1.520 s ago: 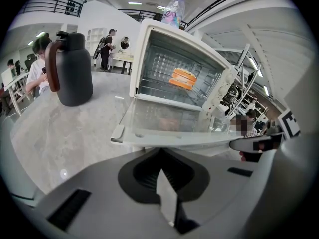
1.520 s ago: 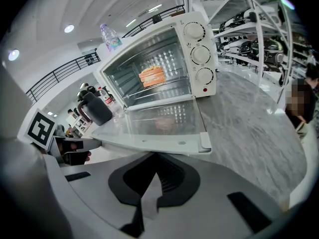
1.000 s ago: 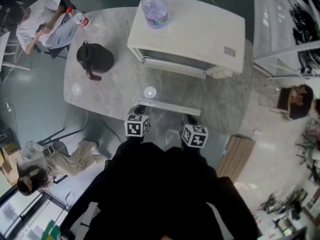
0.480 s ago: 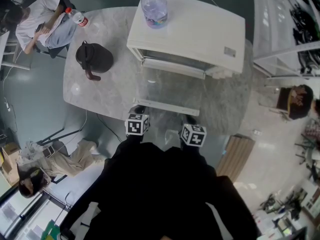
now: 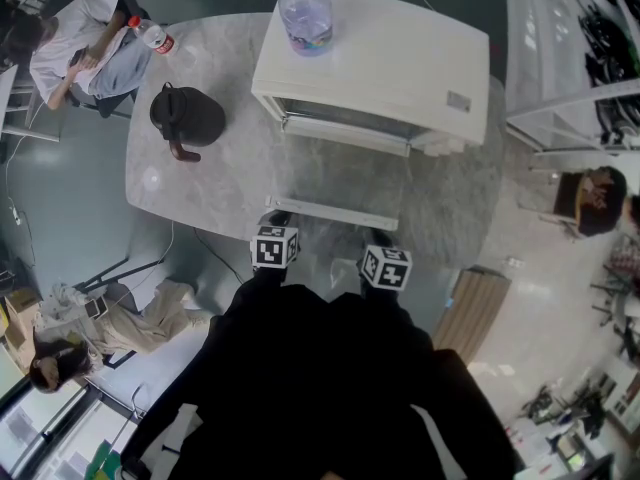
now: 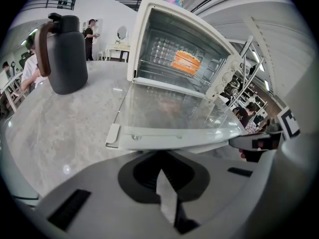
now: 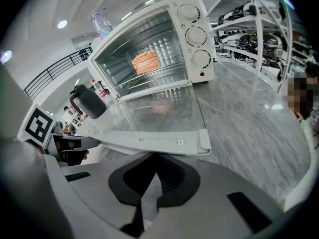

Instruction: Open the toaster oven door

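The white toaster oven (image 5: 380, 63) stands on the marble table (image 5: 200, 183) with its glass door (image 5: 335, 183) folded down flat toward me. Both gripper views look into the open cavity (image 6: 174, 49), where an orange food item (image 6: 185, 62) lies on the rack. The door's white front rail (image 6: 174, 136) runs just beyond my left gripper (image 6: 160, 178), which is shut and holds nothing. My right gripper (image 7: 152, 180) is also shut and empty, just short of the same rail (image 7: 149, 141). In the head view the left gripper (image 5: 277, 226) and right gripper (image 5: 380, 243) sit side by side at the door's near edge.
A dark jug (image 5: 187, 116) stands on the table left of the oven. A plastic water bottle (image 5: 305, 13) stands on the oven's top. The table's near edge is right under the grippers. Seated people are at the far left, and a bench (image 5: 480, 308) is at the right.
Both grippers stay at the door's near edge and the door stays down. A bright reflection on the glass has gone. The view has shifted slightly.
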Tool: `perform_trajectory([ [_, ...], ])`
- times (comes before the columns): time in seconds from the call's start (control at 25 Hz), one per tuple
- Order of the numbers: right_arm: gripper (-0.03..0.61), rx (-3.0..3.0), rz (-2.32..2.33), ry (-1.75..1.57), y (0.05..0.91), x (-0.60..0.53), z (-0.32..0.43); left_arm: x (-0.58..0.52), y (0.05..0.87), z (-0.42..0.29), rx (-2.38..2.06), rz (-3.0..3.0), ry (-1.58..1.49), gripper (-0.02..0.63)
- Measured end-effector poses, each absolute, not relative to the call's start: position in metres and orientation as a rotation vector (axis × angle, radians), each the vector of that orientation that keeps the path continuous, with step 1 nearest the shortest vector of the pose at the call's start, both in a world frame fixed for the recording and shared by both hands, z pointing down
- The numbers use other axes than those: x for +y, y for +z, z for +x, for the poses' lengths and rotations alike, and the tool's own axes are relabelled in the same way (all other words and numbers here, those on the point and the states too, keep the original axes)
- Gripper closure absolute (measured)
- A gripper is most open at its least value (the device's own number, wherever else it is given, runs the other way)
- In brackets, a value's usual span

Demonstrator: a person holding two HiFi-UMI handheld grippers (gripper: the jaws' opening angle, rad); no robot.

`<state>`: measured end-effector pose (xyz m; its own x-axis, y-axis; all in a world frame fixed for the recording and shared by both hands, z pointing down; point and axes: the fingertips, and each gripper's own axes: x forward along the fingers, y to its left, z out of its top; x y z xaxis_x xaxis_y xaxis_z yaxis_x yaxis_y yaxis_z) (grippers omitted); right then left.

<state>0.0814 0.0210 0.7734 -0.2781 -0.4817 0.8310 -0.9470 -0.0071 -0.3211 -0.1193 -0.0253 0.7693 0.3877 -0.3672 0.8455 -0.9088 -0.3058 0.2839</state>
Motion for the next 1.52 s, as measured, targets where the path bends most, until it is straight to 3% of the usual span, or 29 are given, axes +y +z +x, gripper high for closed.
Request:
perform_trajectory([
  [1.12, 0.575, -1.704, 1.497, 1.230, 0.777, 0.029, 0.093, -0.008, 0.774, -0.117, -1.091, 1.832, 0.880, 0.611],
  [1.52, 0.575, -1.882, 1.566, 1.138, 0.711, 0.019, 0.095, -0.017, 0.709, -0.115, -1.180, 1.924, 0.722, 0.611],
])
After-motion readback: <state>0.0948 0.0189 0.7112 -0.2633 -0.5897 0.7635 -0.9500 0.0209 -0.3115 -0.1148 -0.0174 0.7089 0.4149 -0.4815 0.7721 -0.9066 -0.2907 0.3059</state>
